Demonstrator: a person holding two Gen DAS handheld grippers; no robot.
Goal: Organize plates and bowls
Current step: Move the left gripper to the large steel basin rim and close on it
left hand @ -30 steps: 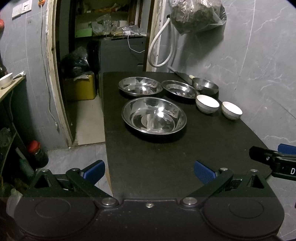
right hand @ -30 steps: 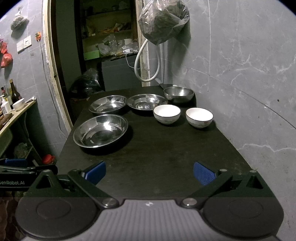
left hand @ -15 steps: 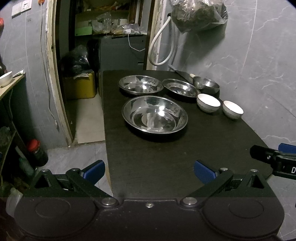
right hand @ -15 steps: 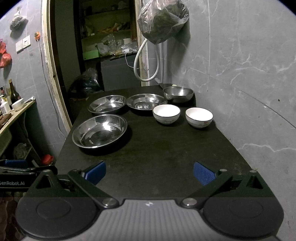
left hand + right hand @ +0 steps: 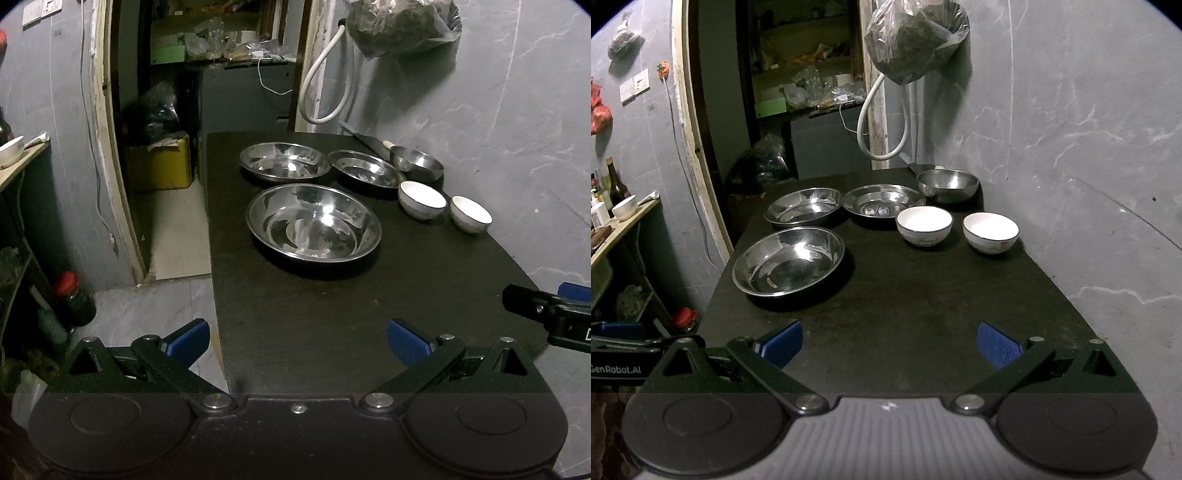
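Left gripper and right gripper, both spread wide and empty, above the black table. Large round steel basin nearest; two white ceramic bowls far right.

The left gripper is black throughout, with a smooth matte body carrying two round raised discs. Two angled black link arms run forward on each side, pinned by silver screws, with triangular cut-outs near the ends. Its fingers wear blue pads with a fine ribbed texture. A small silver screw sits at the centre of the body's front edge.

The right gripper has the same black linkage, silver screws and blue ribbed pads, but its body centre is grey and grooved. Seen from the side, the left gripper shows white lettering reading "GenRobot.AI".
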